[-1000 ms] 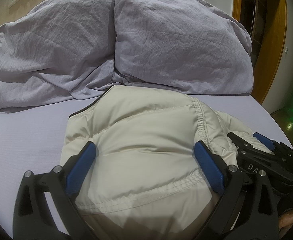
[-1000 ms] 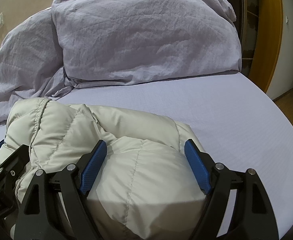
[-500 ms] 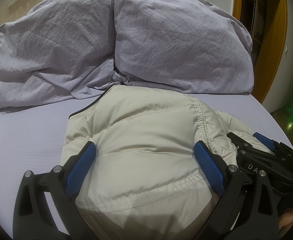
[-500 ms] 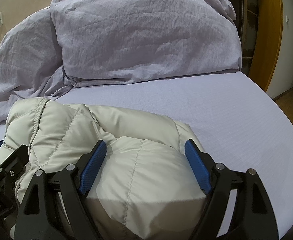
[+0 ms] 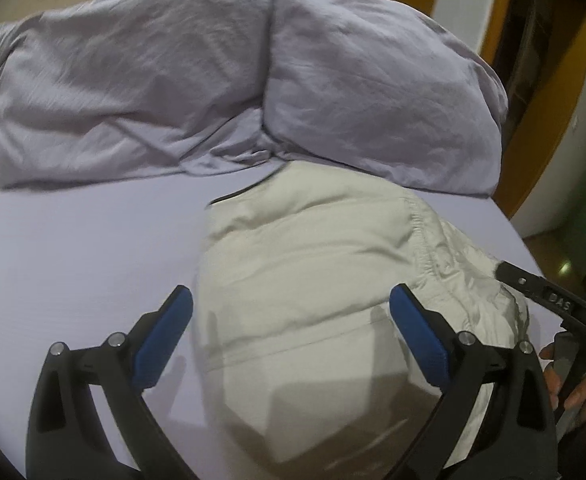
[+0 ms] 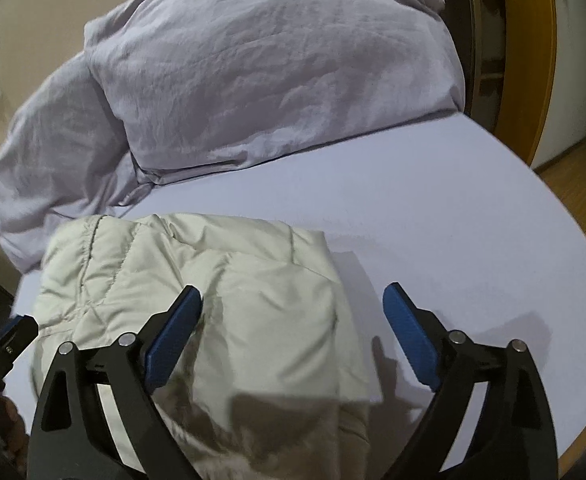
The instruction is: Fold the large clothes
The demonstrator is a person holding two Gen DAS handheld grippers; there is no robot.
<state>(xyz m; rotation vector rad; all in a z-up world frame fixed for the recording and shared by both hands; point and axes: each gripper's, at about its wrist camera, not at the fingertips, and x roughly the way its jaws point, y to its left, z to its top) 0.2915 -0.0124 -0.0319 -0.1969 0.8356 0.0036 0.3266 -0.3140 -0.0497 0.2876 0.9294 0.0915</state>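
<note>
Jacket lies folded on the bed, near edge, pillows just beyond. My left tool stands spread, clear of the cloth. My right tool has just been opening, nothing pinched. I judge the release best finished by lifting both straight off, without dragging the fold.

jacket near edge: hidden under claw frame | right claw: cut off | pillows: blurred
</note>
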